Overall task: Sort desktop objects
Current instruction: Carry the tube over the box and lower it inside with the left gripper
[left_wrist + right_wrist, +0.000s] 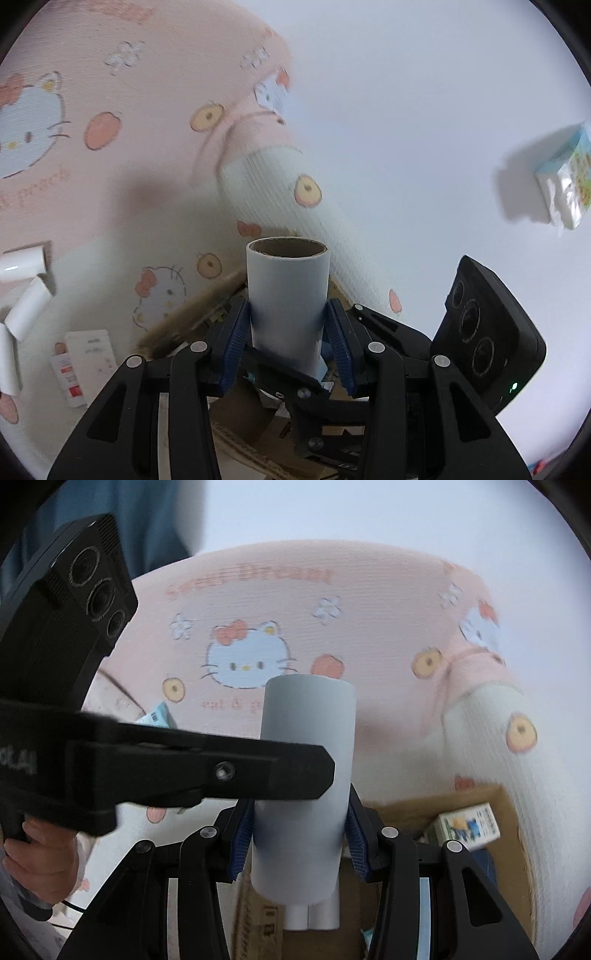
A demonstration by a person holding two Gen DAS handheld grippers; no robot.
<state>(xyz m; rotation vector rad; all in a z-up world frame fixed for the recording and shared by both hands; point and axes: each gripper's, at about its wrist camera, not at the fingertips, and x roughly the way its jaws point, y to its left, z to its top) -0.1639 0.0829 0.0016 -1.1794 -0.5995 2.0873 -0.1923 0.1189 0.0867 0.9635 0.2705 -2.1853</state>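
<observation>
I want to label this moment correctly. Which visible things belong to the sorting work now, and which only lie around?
In the job:
left gripper, shut on a white tube
right gripper, shut on a grey-white tube
cardboard box

Lying about:
tissue pack
pink cartoon cloth
loose white tubes

We note cloth print [33, 122] motion-blurred, lettering unreadable. Tissue pack [567, 177] cut by right edge. Box contents [266, 435] hidden behind left gripper [291, 332]. Carton [467, 825] label blurred.
</observation>
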